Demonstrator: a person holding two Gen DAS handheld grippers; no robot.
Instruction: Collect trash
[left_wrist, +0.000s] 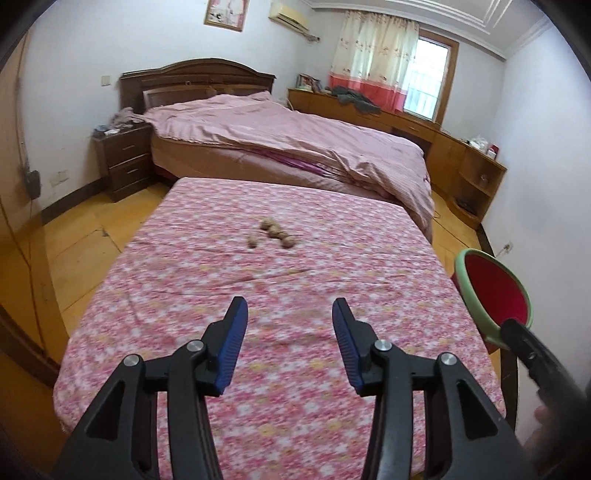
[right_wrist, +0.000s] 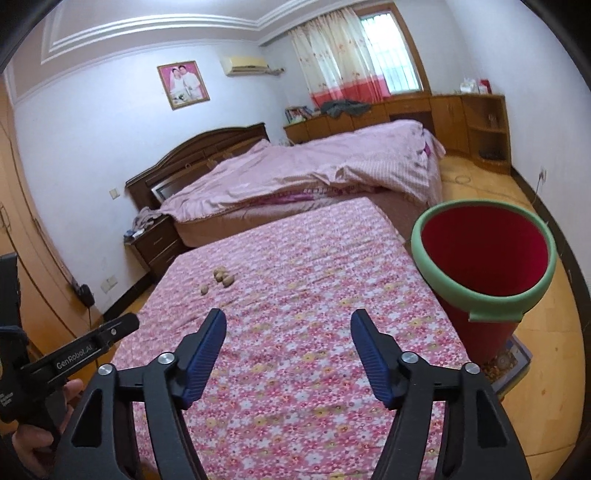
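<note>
Bedroom table, floral-clothed (left_wrist: 280, 332): brown walnut shells (left_wrist: 273, 232) mid-table, red green-rimmed bin (right_wrist: 484, 254) beside right edge for dropping; left gripper (left_wrist: 290, 317) and right gripper (right_wrist: 288, 328) both released, empty.

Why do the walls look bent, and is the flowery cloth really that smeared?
Left wrist view: the fisheye lens bows the walls, dark corners ring the picture, and the flowered cloth smears near the open left gripper, while the small brown lumps look soft. Right wrist view: the same bending; the red bin looks sharper, and daylight brightens the window.
</note>
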